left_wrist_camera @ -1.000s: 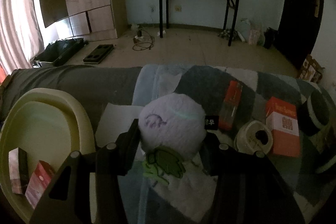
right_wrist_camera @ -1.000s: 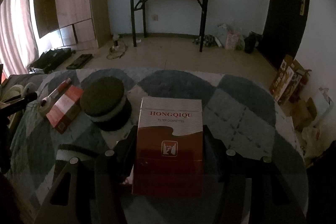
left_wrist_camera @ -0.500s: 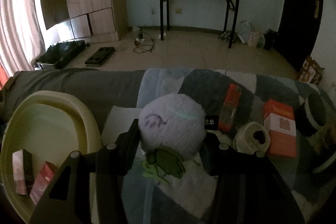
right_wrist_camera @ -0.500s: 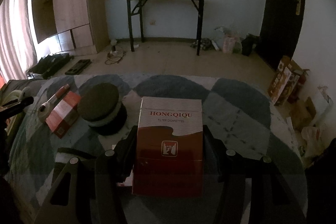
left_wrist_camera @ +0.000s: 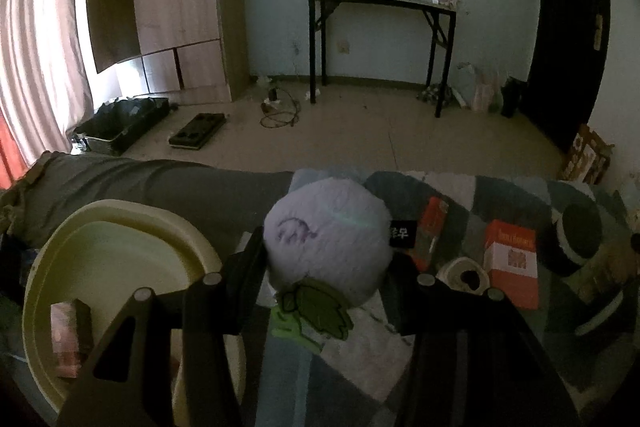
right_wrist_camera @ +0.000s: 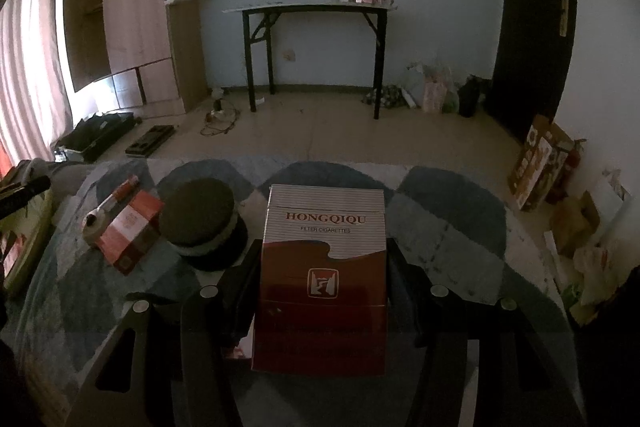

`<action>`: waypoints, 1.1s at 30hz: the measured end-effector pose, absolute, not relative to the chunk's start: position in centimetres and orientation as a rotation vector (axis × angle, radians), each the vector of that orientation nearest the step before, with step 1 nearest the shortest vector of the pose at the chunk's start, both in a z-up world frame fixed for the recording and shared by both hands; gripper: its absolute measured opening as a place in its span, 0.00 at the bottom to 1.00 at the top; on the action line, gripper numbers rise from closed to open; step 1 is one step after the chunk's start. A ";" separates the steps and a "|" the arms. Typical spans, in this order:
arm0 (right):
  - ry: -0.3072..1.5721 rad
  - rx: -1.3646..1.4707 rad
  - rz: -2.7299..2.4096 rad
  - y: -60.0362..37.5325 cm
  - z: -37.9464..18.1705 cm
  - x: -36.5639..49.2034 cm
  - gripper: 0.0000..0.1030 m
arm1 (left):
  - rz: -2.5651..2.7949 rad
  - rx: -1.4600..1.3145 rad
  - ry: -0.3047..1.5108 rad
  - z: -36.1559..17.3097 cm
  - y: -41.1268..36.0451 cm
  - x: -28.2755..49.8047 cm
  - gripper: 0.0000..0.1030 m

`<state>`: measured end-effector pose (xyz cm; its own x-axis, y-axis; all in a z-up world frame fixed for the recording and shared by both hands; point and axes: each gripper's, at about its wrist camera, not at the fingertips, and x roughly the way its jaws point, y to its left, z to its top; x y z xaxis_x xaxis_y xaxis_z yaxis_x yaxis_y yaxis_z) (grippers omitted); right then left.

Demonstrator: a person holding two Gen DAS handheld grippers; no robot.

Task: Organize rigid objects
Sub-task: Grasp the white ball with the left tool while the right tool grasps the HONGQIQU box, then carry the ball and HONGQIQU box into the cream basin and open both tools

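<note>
Left gripper (left_wrist_camera: 326,259) pinches lavender plush ball (left_wrist_camera: 326,243) (green leaf tag attached); right gripper (right_wrist_camera: 322,267) clamps cigarette carton (right_wrist_camera: 322,275).

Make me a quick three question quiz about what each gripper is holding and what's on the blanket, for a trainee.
1. True or false: the left gripper grips a hard box.
2. The right gripper holds: A) cigarette pack B) tape roll C) lighter?
3. What already lies in the cream basin?

Key:
1. False; its fingers squeeze a lilac plush ball.
2. A, the red-and-white cigarette pack.
3. Small pink and red boxes.
</note>
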<state>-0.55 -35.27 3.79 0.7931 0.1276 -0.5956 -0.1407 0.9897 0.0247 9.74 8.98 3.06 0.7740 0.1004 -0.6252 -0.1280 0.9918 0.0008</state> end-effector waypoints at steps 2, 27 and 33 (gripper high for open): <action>0.636 -0.018 0.146 -35.3 3.7 -0.5 0.54 | 0.130 -0.041 0.676 3.1 9.1 9.7 0.51; 0.483 0.018 0.326 -31.3 8.2 -3.4 0.54 | 0.303 -0.014 0.510 10.6 14.0 1.8 0.51; 0.467 -0.050 0.620 -22.0 10.4 -4.7 0.54 | 0.433 -0.178 0.515 10.8 21.5 -2.0 0.51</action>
